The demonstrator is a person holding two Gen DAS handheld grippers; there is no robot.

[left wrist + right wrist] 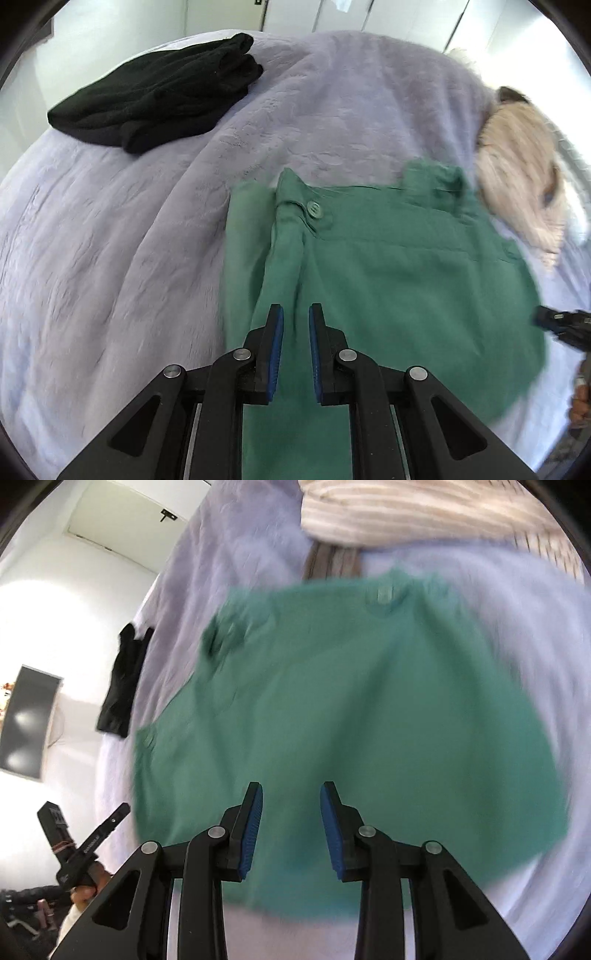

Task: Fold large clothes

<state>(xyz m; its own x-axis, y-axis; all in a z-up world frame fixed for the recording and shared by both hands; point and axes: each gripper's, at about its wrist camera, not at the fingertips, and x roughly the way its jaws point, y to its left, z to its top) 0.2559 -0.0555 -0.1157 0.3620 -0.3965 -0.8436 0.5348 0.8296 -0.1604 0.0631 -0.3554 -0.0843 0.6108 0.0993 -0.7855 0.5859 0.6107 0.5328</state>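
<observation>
On the lavender blanket [110, 240], the green shirt [388, 277] lies partly folded beside a folded black garment [155, 96], while the left gripper [296, 314] and right gripper [291, 794] hover above it, jaws parted and empty.

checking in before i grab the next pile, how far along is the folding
Done: a black garment lies folded at the bed's far side. In hand: the green shirt lies on the lavender bedspread, one sleeve folded in; it looks partly folded. Both tools, left and right, are open, gripping nothing. Left: the shirt's remaining folds.
</observation>
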